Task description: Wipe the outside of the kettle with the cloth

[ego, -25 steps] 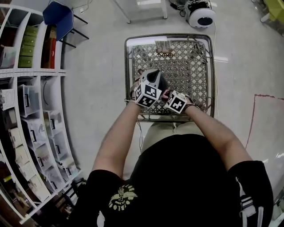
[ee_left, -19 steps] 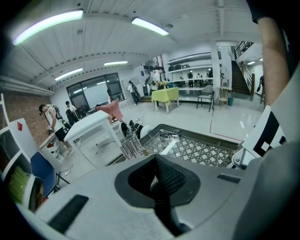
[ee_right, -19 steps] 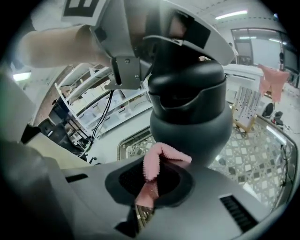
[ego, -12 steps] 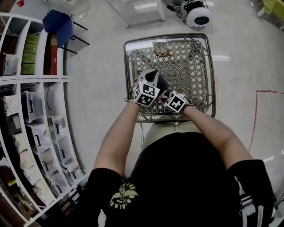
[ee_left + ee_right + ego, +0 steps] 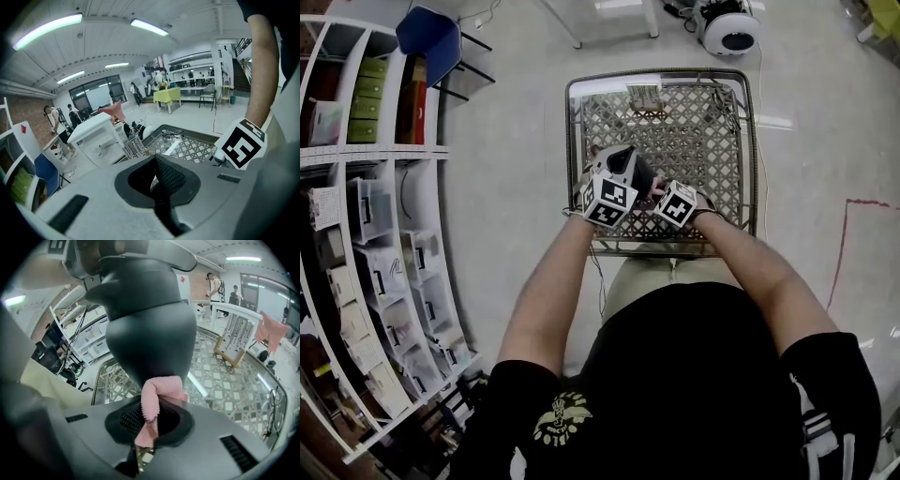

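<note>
A dark grey kettle (image 5: 624, 167) is held over the metal lattice table (image 5: 717, 141); it fills the upper middle of the right gripper view (image 5: 150, 319). My left gripper (image 5: 615, 186) is at its near left side, and its jaws look shut (image 5: 161, 183), apparently on the kettle's upper part. My right gripper (image 5: 663, 194) is shut on a pink cloth (image 5: 161, 387). The bunched cloth presses against the kettle's lower side. A speck of the pink cloth (image 5: 654, 193) shows between the two marker cubes.
A small wooden rack (image 5: 645, 99) and a coiled cable (image 5: 727, 105) lie at the table's far side. Shelves with bins (image 5: 366, 206) line the left. On the floor beyond the table are a blue chair (image 5: 427, 33) and a round white device (image 5: 729, 30).
My right gripper has moved a little forward and down along the kettle's side with the cloth in it. The left gripper and the kettle have stayed in place.
</note>
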Action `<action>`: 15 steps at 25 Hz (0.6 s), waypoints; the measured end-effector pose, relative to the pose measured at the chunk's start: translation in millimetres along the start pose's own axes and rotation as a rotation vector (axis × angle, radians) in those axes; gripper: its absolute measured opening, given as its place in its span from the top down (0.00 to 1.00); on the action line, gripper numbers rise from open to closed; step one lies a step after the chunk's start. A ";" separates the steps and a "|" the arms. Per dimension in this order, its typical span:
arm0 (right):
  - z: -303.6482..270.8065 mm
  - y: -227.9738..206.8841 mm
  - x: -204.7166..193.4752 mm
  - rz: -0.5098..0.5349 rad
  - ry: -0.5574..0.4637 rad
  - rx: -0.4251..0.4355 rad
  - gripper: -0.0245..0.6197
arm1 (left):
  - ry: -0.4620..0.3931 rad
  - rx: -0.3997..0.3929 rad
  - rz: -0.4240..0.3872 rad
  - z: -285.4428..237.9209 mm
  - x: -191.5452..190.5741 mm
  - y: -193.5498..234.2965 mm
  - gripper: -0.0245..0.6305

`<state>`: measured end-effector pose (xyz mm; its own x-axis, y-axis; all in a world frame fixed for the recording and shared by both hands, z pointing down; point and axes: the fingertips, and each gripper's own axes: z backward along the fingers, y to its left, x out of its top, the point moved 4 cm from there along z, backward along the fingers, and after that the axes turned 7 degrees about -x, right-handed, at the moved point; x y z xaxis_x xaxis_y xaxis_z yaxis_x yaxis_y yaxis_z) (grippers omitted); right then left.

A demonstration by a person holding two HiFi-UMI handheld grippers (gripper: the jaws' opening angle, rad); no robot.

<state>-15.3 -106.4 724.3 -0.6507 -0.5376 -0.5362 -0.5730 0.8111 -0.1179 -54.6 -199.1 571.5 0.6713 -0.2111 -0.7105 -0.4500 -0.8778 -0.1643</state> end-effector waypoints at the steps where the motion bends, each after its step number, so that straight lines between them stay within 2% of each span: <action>1: -2.2 -4.7 -1.8 0.013 0.007 -0.004 0.92 | 0.000 0.005 0.001 -0.3 -0.6 -0.3 0.95; 5: -7.2 -26.9 3.4 0.067 0.008 -0.035 0.92 | -0.003 0.024 0.000 0.5 -1.7 1.3 0.95; 9: -6.0 -56.5 16.3 0.049 -0.034 -0.091 0.92 | -0.006 0.031 -0.004 0.2 -1.0 3.7 0.95; 11: 2.9 -68.4 22.1 0.001 -0.061 -0.125 0.92 | -0.003 0.030 -0.004 0.2 -2.5 2.6 0.95; 15: 33.1 -81.6 18.2 -0.164 -0.106 -0.161 0.92 | -0.008 0.029 -0.003 0.6 -4.4 0.9 0.95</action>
<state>36.2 -174.7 696.4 -0.4916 -0.6247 -0.6067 -0.7440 0.6633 -0.0801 -58.3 -198.7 574.0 0.6682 -0.2051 -0.7152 -0.4648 -0.8657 -0.1859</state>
